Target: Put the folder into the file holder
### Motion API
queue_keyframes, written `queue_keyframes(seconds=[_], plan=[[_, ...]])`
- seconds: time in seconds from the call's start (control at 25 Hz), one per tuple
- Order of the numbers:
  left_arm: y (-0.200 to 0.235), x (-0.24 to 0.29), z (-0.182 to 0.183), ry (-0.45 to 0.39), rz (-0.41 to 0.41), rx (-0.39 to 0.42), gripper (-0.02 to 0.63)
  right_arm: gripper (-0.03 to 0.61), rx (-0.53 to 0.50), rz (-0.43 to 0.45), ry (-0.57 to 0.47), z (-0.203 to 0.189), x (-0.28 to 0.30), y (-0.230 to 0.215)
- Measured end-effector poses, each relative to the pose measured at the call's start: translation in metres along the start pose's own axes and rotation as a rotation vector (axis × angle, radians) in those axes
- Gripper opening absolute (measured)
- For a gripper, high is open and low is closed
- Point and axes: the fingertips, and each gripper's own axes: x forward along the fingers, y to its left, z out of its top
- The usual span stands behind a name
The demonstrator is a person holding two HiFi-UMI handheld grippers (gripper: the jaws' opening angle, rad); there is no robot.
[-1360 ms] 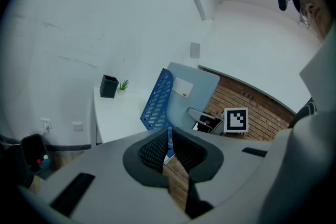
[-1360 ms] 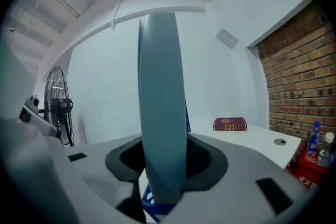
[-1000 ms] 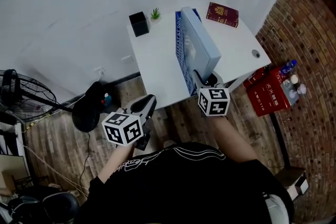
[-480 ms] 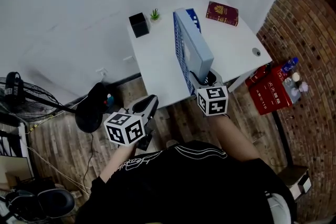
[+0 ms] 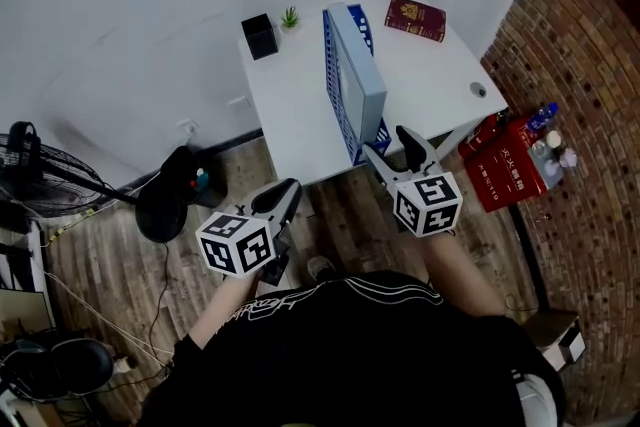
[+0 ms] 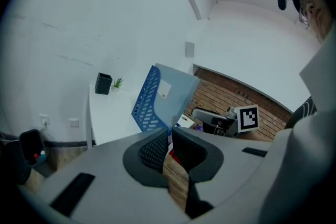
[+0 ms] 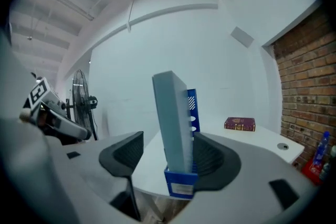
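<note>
Folder (image 5: 363, 75) stands in the file holder (image 5: 336, 87) at the table (image 5: 290, 115) edge; right gripper (image 5: 390, 145), fingers just opened and empty, could nudge it off; left gripper (image 5: 284, 193) fingers closed.

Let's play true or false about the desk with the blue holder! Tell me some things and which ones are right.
1. The folder stands in the blue file holder. True.
2. The right hand-held gripper squeezes the folder. False: its jaws have just been opening and press on nothing.
3. The red book lies on the floor. False: it lies on the white table.
4. A small plant sits beside the black pen pot. True.
5. The left hand-held gripper is shut. True.
</note>
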Motion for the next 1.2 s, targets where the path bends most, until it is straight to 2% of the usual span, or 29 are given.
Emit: queue_keyframes(seconds=[0.12, 0.24, 0.32, 0.44, 0.76, 1.2], plan=[[-0.016, -0.006, -0.004, -0.013, -0.018, 0.011, 0.049, 0.193, 0.072, 0.083, -0.028, 0.003, -0.028, 0.018], [-0.036, -0.013, -0.006, -0.034, -0.042, 0.042, 0.049, 0.063, 0.093, 0.167, -0.047, 0.002, -0.056, 0.042], [-0.050, -0.019, -0.008, -0.049, -0.060, 0.062, 0.049, 0.002, 0.136, 0.214, -0.045, -0.004, -0.073, 0.055], [-0.068, -0.029, -0.014, -0.063, -0.085, 0.080, 0.049, 0.002, 0.213, 0.278, -0.031, -0.019, -0.096, 0.069], [-0.105, -0.050, -0.030, -0.079, -0.133, 0.098, 0.049, 0.002, 0.214, 0.362, -0.052, -0.022, -0.142, 0.103], [-0.133, -0.079, -0.041, -0.099, -0.143, 0.123, 0.049, 0.002, 0.191, 0.381, -0.090, -0.010, -0.177, 0.126]])
